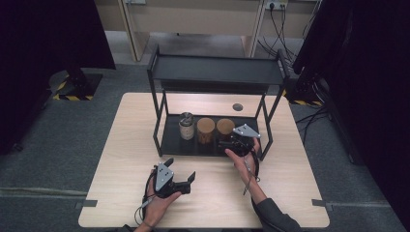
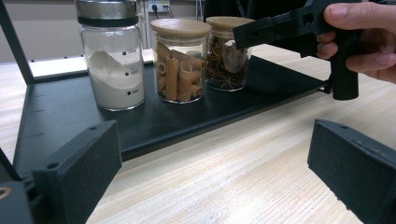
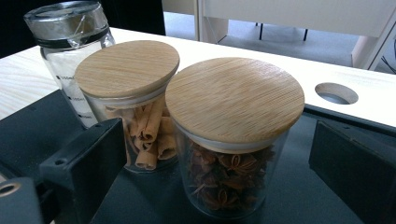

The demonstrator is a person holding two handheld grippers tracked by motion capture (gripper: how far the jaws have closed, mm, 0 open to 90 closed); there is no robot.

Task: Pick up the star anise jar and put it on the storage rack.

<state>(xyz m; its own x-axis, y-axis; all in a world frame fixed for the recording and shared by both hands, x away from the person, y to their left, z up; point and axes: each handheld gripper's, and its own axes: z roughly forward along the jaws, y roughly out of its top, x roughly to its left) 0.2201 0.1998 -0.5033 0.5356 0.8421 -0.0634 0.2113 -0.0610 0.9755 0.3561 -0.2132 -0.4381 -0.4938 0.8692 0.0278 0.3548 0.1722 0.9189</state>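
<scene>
— Where do we stand with the right gripper (image 1: 231, 143)?

— We have it low on the black metal shelf's bottom tray (image 1: 169, 140), jaws spread wide on either side of the clear glass jar of star anise with a round bamboo lid (image 3: 231, 140). Nothing is pinched yet; in the right gripper view the jar sits between the jaws, apart from both. It is the rightmost of three jars in a row.

— And its neighbours?

— Just left of it is the glass jar of rolled cinnamon sticks under a matching bamboo lid (image 3: 133, 112), standing very close, so we judge the left jaw has little room. Farther left stands the metal-lidded glass jar of white powder (image 2: 112, 60).

— Our left gripper (image 1: 181, 175)?

— Also wide, holding nothing, resting near us over the pale wooden table (image 1: 125, 159), probably kept clear of the reach.

— The room?

— Grey carpet floor (image 1: 63, 145), dark curtains (image 1: 43, 38) at both sides, a round cable hole (image 1: 237, 107) in the table behind the shelf.
</scene>
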